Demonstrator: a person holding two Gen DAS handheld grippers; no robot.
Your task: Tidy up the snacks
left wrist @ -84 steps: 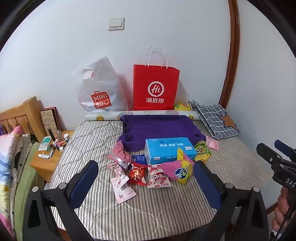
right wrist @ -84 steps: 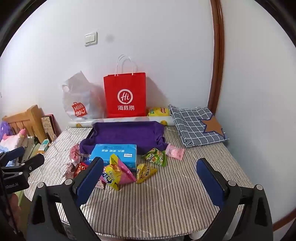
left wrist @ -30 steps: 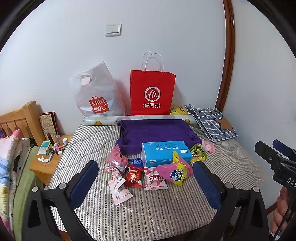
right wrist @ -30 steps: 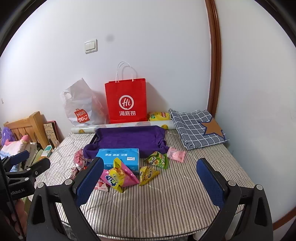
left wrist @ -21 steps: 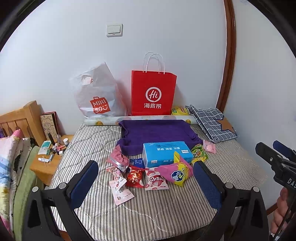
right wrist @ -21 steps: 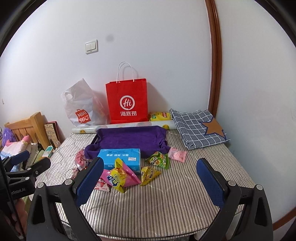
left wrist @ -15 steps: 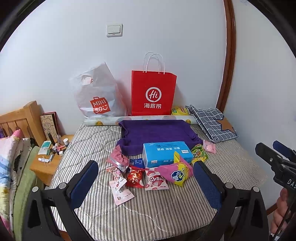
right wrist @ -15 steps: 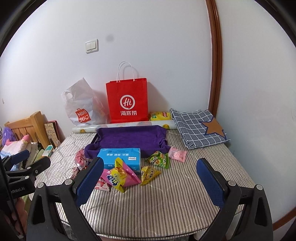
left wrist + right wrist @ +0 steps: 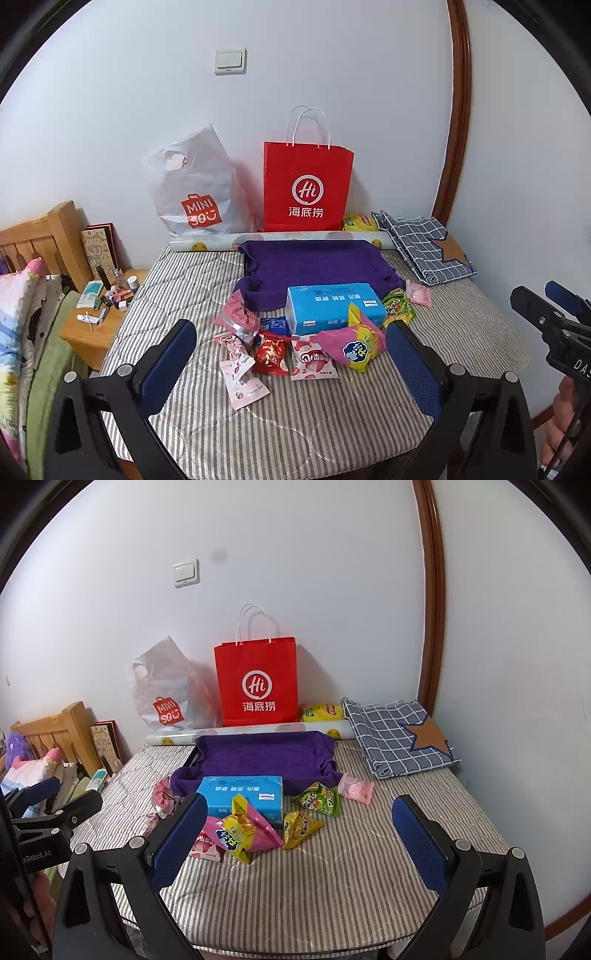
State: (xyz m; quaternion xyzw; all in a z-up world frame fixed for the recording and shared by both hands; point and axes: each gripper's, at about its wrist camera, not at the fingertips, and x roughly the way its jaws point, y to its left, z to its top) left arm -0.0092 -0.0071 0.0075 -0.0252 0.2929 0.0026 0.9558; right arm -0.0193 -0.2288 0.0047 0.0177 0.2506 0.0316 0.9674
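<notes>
Left gripper [image 9: 291, 354] and right gripper [image 9: 299, 827]: both hovering over the near edge of the striped bed [image 9: 332, 878], jaws spread, holding nothing. Snack packets [image 9: 291, 350] lying clustered mid-bed, touching the near side of the blue tissue box [image 9: 332, 306], purple tray [image 9: 262, 757] sitting behind.

— What is seen along the far edge of the striped mattress [image 9: 295, 417]?
— A red paper bag [image 9: 307, 187] and a white plastic bag [image 9: 194, 192] are stood against the wall, with a printed roll [image 9: 207, 244] laid in front of them. A checked cloth with a brown star [image 9: 399, 734] is spread at the far right corner.
— And beyond the left edge?
— A wooden nightstand [image 9: 92, 334] is placed there, scattered with small bottles and tubes [image 9: 110, 295]; a wooden headboard [image 9: 40, 240] is seen behind it. A light switch [image 9: 229, 61] is mounted on the wall.
</notes>
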